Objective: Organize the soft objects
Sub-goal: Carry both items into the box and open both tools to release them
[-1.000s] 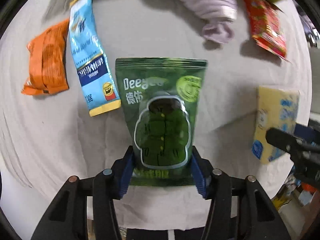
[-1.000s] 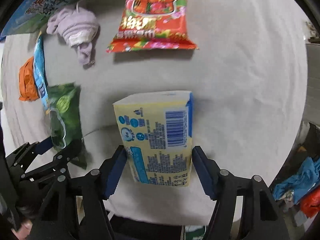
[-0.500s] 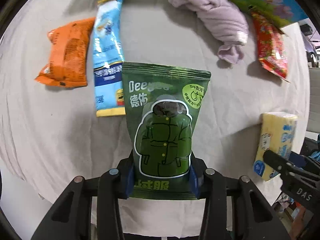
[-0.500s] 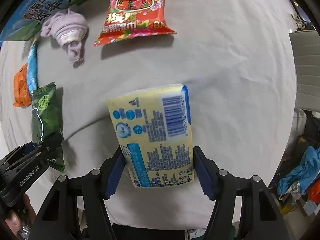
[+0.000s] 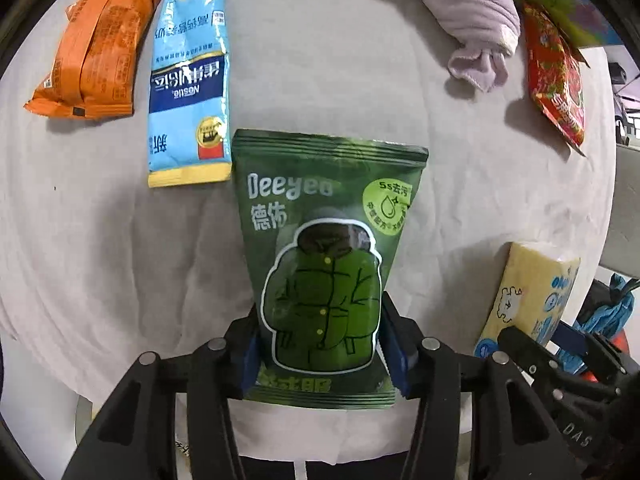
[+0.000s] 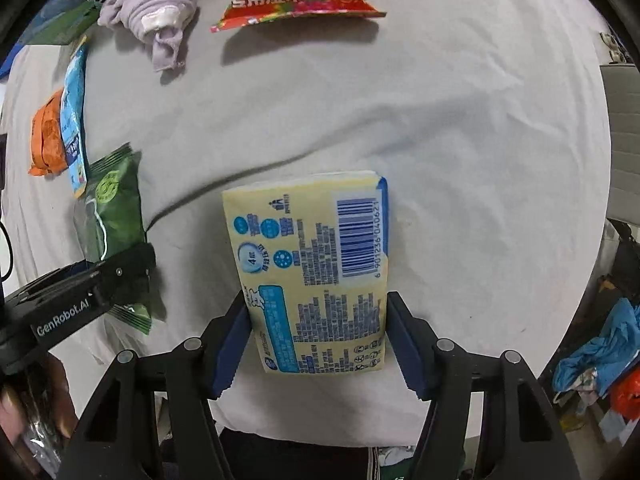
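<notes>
- Nearest, the left gripper (image 5: 320,344) clamps the bottom of a glossy green pouch (image 5: 326,248); the right gripper (image 6: 318,340) clamps a soft yellow tissue pack (image 6: 316,264), both over the wrinkled grey cloth (image 6: 460,128).
- Judged midway: 2 items held, not yet placed.
- Farther off lie a blue sachet (image 5: 190,76), an orange packet (image 5: 94,46), a lilac fabric bundle (image 5: 472,16) and a crinkly red packet (image 5: 554,80), loosely spread.
</notes>
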Demonstrator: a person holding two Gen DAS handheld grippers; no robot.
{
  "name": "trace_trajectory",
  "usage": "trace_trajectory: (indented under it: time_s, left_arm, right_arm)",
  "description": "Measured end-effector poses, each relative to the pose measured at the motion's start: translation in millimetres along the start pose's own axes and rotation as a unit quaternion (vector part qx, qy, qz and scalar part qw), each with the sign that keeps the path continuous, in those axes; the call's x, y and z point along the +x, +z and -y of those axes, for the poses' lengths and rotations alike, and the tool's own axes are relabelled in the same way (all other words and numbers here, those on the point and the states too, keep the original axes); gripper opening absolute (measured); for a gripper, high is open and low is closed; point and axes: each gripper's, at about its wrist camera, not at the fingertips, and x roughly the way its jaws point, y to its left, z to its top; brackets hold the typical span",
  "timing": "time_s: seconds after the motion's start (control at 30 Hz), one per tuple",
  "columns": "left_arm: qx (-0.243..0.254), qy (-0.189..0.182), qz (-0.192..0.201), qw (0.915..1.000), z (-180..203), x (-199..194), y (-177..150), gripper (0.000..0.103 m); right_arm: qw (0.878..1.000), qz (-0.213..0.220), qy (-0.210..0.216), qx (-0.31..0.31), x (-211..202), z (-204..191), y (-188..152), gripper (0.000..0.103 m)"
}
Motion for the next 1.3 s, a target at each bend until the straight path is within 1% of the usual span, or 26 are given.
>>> trace_trajectory:
  time_s: [0.03, 0.07, 0.1, 0.13, 0.17, 0.3, 0.37, 0.4, 0.43, 0.47, 0.53, 0.57, 0.63, 0.7, 0.73, 0.8, 0.83, 0.87, 0.9, 0.93, 1.03, 1.1, 1.2, 1.3]
  left_arm:
    - [-0.006, -0.002, 0.006, 1.0000, -2, 0, -1, 0.048]
    - [-0.008, -0.003, 0.012, 0.9999, -3, -2, -2, 0.045]
    - [-0.007, -0.001, 0.018, 0.9998, -7, -20, 0, 0.042]
    - [-0.002, 0.003, 0.025, 0.9997, -1, -34, -14, 0.040]
    - [0.001, 0.008, 0.032, 0.9994, -2, -61, -34, 0.038]
    - [0.015, 0.019, 0.069, 0.9973, 7, -91, -47, 0.036]
    - [0.022, 0.023, 0.087, 0.9957, 10, -109, -58, 0.036]
    - [0.025, 0.024, 0.097, 0.9947, 13, -123, -60, 0.036]
    - [0.029, 0.027, 0.110, 0.9932, 16, -136, -64, 0.036]
    - [0.033, 0.030, 0.123, 0.9914, 20, -158, -59, 0.036]
    - [0.038, 0.034, 0.152, 0.9871, 22, -184, -71, 0.036]
    - [0.041, 0.036, 0.166, 0.9846, 24, -198, -76, 0.036]
    - [0.045, 0.041, 0.188, 0.9802, 29, -225, -82, 0.036]
    - [0.050, 0.050, 0.212, 0.9746, 40, -253, -83, 0.036]
    - [0.056, 0.054, 0.229, 0.9703, 42, -271, -84, 0.036]
    - [0.062, 0.051, 0.245, 0.9662, 48, -286, -79, 0.036]
    - [0.067, 0.048, 0.251, 0.9644, 48, -295, -76, 0.036]
    - [0.074, 0.043, 0.258, 0.9623, 50, -309, -74, 0.036]
    - [0.079, 0.040, 0.265, 0.9602, 51, -319, -72, 0.036]
    - [0.084, 0.037, 0.273, 0.9576, 49, -329, -67, 0.036]
    - [0.096, 0.017, 0.287, 0.9531, 49, -356, -54, 0.036]
    - [0.108, 0.004, 0.289, 0.9512, 47, -374, -39, 0.036]
    - [0.124, -0.008, 0.288, 0.9494, 42, -388, -3, 0.036]
    - [0.135, -0.021, 0.277, 0.9512, 43, -384, 39, 0.036]
  right_arm:
    - [1.000, 0.005, 0.000, 0.000, 3, 0, -1, 0.068]
    - [1.000, 0.010, 0.003, 0.003, -3, 8, 1, 0.066]
    - [1.000, 0.015, 0.005, 0.005, -1, 8, -1, 0.066]
    - [1.000, 0.017, 0.005, 0.006, 2, 8, -2, 0.065]
    - [1.000, 0.020, 0.003, 0.004, 6, 7, -4, 0.065]
    - [1.000, 0.029, 0.003, -0.004, 4, 5, -18, 0.064]
    - [0.999, 0.035, 0.011, -0.005, 4, 7, -36, 0.064]
    - [0.999, 0.040, 0.019, -0.004, 3, 7, -39, 0.064]
    - [0.999, 0.045, 0.025, -0.004, -1, 9, -42, 0.064]
    - [0.998, 0.053, 0.032, -0.002, -4, 9, -45, 0.064]
    - [0.997, 0.072, 0.042, -0.003, -16, 14, -54, 0.064]
    - [0.995, 0.084, 0.044, -0.004, -21, 14, -53, 0.064]
    - [0.993, 0.106, 0.051, -0.006, -42, 11, -60, 0.064]
    - [0.990, 0.128, 0.055, -0.010, -57, 7, -62, 0.064]
    - [0.989, 0.139, 0.056, -0.012, -69, 4, -61, 0.064]
    - [0.985, 0.163, 0.061, -0.018, -99, 3, -54, 0.064]
    - [0.983, 0.170, 0.064, -0.018, -138, 11, -32, 0.064]
    - [0.982, 0.178, 0.064, -0.019, -147, 4, -31, 0.064]
    - [0.980, 0.186, 0.064, -0.021, -171, 13, -41, 0.064]
    - [0.979, 0.194, 0.062, -0.021, -187, 12, -45, 0.064]
    - [0.976, 0.211, 0.059, -0.018, -219, 4, -25, 0.064]
    - [0.974, 0.218, 0.063, -0.014, -235, 0, -11, 0.064]
    - [0.971, 0.230, 0.060, -0.006, -256, 0, 6, 0.064]
    - [0.970, 0.238, 0.056, 0.005, -275, -5, 36, 0.064]
